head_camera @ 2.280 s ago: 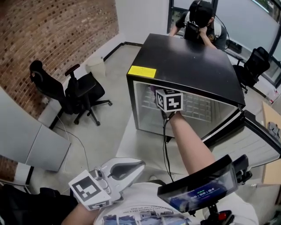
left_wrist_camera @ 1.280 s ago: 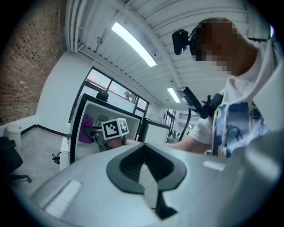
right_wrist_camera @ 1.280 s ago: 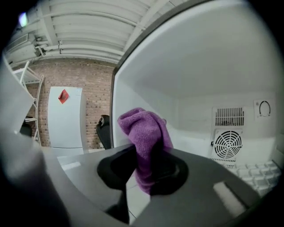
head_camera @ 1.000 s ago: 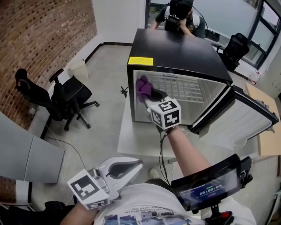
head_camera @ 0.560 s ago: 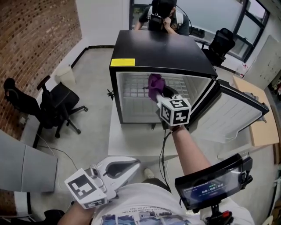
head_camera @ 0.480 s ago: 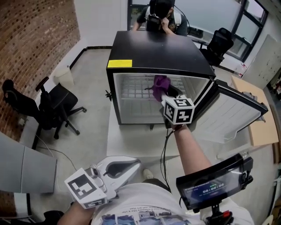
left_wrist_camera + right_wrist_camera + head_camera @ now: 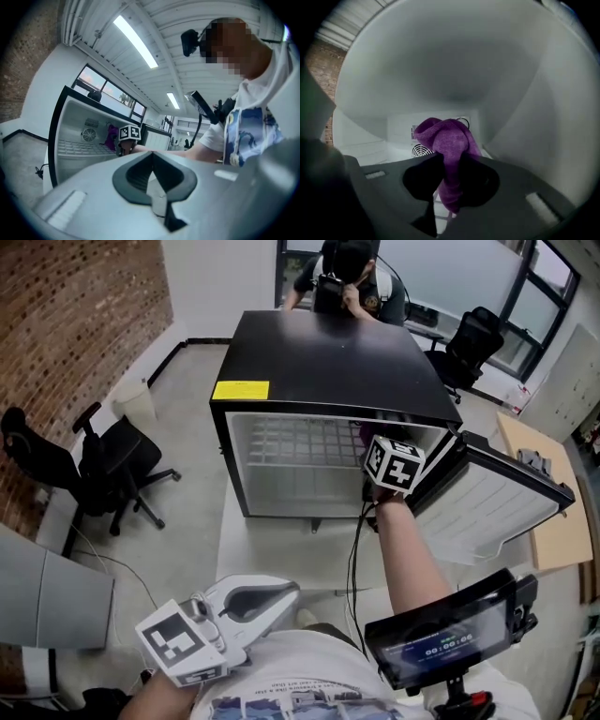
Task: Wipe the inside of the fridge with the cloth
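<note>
Head view: the right gripper [image 7: 388,461] reaches into the open fridge [image 7: 328,352] near its right wall. The left gripper [image 7: 281,597] hangs low by the torso.

Left gripper view: jaws pressed together on nothing. The purple cloth [image 7: 111,136] shows deep inside the fridge.

Right gripper view: jaws pinch the cloth, its bunched end standing up before the fan grille [image 7: 422,150]. The best play looks like pressing that bunch flat against a wall, a firm pinch, long overlapping strokes, and keeping clear of the wire shelf [image 7: 300,442].
</note>
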Demonstrator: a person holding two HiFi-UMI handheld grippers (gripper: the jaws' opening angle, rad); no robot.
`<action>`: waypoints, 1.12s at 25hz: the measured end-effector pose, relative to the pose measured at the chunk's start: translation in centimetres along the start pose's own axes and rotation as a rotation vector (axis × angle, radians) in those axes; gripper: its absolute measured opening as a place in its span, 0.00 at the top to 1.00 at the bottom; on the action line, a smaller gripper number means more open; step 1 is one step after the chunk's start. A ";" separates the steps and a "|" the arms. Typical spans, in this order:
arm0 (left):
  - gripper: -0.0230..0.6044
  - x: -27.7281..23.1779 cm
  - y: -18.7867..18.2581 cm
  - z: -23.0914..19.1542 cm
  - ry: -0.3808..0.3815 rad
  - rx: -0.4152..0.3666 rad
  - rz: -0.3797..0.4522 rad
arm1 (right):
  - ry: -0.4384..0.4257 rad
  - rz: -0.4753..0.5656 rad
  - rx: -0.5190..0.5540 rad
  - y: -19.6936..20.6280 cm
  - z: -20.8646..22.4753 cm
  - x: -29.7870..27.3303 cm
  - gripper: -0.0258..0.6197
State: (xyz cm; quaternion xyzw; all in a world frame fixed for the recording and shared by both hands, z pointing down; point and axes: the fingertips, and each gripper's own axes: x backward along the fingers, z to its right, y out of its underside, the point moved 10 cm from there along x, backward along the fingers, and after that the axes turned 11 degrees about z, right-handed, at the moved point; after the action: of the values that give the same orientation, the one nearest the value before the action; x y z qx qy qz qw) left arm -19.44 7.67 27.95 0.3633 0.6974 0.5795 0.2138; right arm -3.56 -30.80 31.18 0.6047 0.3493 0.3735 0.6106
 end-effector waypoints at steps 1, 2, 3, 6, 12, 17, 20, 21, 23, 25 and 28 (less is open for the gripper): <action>0.95 -0.1 -0.1 -0.2 -0.010 0.002 0.007 | 0.004 -0.006 -0.004 0.2 0.1 -0.7 0.84; 0.95 -0.3 -0.2 -0.3 -0.019 0.003 0.016 | 0.003 -0.014 -0.006 0.4 0.2 -1.4 0.84; 0.95 -0.4 -0.3 -0.4 -0.028 0.003 0.021 | 0.000 -0.022 -0.008 0.7 0.2 -2.1 0.84; 0.95 -0.4 -0.4 -0.9 -0.062 0.002 0.029 | -0.014 -0.044 -0.019 1.2 -0.2 -3.6 0.84; 0.95 -0.5 -1.0 -1.3 -0.106 0.019 0.065 | -0.117 -0.051 -0.008 1.0 -4.0 -5.7 0.84; 0.95 0.5 -1.1 -1.1 -0.147 0.032 0.101 | -0.216 -0.055 0.020 1.3 -8.4 -6.6 0.84; 0.95 2.2 -0.5 -1.5 -0.190 -0.006 0.095 | -0.275 -0.069 0.017 1.5 -10.8 -7.2 0.84; 0.95 2.7 -0.4 -1.6 -0.202 -0.011 0.096 | -0.294 -0.073 0.018 1.6 -11.6 -7.4 0.84; 0.95 3.4 -0.3 -1.5 -0.222 -0.010 0.105 | -0.333 -0.086 0.019 1.8 -13.1 -7.8 0.84; 0.95 4.1 -0.5 -1.4 -0.237 -0.005 0.114 | -0.370 -0.098 0.015 1.8 -14.4 -8.1 0.84; 0.95 5.3 -0.4 -1.0 -0.264 0.006 0.123 | -0.426 -0.103 0.003 1.7 -16.4 -8.3 0.84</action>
State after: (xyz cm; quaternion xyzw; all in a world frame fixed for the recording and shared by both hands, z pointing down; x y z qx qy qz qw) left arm -23.73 10.98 28.45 0.4789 0.6414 0.5367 0.2669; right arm -21.96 -30.24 32.29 0.6524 0.2433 0.2049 0.6879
